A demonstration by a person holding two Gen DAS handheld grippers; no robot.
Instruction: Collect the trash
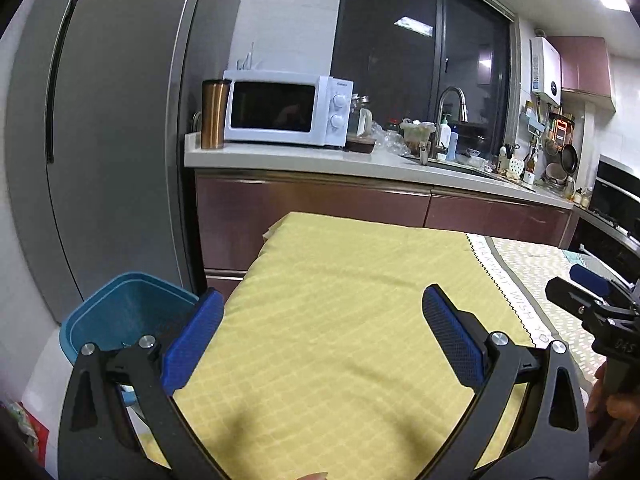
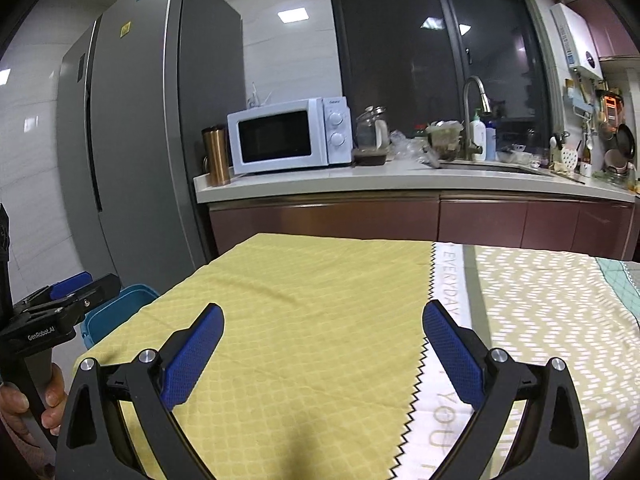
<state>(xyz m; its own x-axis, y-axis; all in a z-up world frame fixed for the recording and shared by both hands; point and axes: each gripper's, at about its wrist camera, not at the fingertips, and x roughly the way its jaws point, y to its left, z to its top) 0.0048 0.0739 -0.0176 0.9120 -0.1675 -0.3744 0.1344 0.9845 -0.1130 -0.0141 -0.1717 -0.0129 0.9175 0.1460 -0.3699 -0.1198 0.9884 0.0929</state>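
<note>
My left gripper (image 1: 322,304) hangs open over the yellow checked cloth (image 1: 340,320) on the table, with nothing between its blue pads. A blue plastic bin (image 1: 120,312) stands on the floor just left of the table, beside the left finger; what is inside it does not show. My right gripper (image 2: 322,320) is open too, above the same yellow cloth (image 2: 312,320) near its zigzag edge, and holds nothing. Each gripper shows at the edge of the other's view: the right gripper (image 1: 588,300), the left gripper (image 2: 72,292). No loose trash shows on the table.
A patterned cloth (image 2: 552,320) covers the table's right part. Behind the table runs a counter (image 2: 400,184) with a white microwave (image 2: 288,136), a copper tumbler (image 2: 216,156), a sink tap and clutter. A tall grey fridge (image 2: 136,140) stands at the left. An oven (image 1: 616,216) is at the right.
</note>
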